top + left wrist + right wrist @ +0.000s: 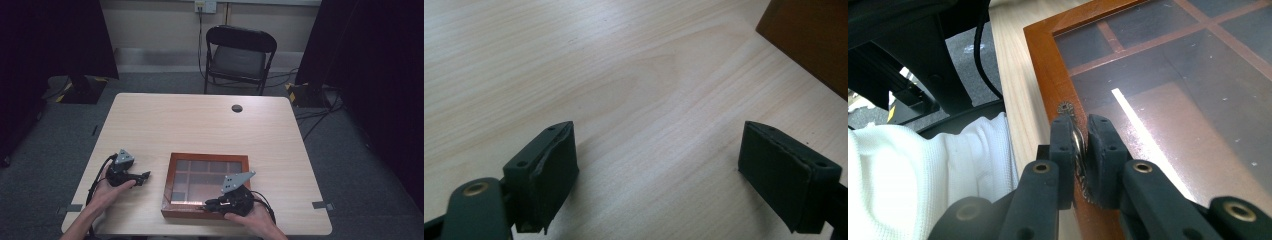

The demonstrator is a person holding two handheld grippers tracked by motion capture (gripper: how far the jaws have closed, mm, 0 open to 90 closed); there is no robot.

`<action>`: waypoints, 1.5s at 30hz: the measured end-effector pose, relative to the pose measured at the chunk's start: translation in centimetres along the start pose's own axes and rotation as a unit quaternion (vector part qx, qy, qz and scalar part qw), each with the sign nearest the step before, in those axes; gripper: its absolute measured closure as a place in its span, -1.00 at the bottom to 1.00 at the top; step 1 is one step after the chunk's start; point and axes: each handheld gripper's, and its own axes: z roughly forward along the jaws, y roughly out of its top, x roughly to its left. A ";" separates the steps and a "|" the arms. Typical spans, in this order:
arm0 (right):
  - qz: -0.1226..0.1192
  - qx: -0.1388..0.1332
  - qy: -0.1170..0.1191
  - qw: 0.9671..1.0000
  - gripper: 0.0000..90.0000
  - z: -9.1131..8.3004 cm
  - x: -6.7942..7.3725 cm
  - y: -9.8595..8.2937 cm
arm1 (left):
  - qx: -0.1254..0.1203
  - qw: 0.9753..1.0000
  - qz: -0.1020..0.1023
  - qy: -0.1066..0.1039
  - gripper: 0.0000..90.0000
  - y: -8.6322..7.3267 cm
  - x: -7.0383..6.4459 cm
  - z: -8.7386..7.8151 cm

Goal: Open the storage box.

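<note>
A brown wooden box [206,158] with a glass lid over several compartments lies at the table's front middle. My right gripper [206,205] sits at the box's front edge. In the right gripper view its jaws [1081,135] are shut on a small ornate metal clasp [1066,108] fixed to the lid's wooden frame [1048,65]. My left gripper [146,176] rests low over the bare table to the left of the box, pointing toward it. In the left gripper view it [659,170] stands open with nothing between its jaws, and a corner of the box [809,40] shows at the upper right.
The light wooden table [200,120] has a round cable hole [237,108] near its far edge. A black folding chair [240,52] stands behind the table. Cables lie on the floor at the right. A white sleeve [923,170] shows beside the right gripper.
</note>
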 end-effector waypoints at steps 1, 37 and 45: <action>0.000 0.000 0.000 1.000 0.83 0.0 0.0 0.0 | 0.000 1.000 0.000 0.000 -0.66 0.0 0.0 0.0; 0.007 -0.022 0.012 1.000 0.85 -1.9 -0.1 2.1 | -0.060 0.992 0.000 -0.111 -0.63 1.8 -3.0 -2.1; 0.009 -0.019 0.015 1.000 0.85 -2.3 -0.1 2.7 | -0.069 0.990 -0.003 -0.124 -0.63 2.0 -3.5 -2.4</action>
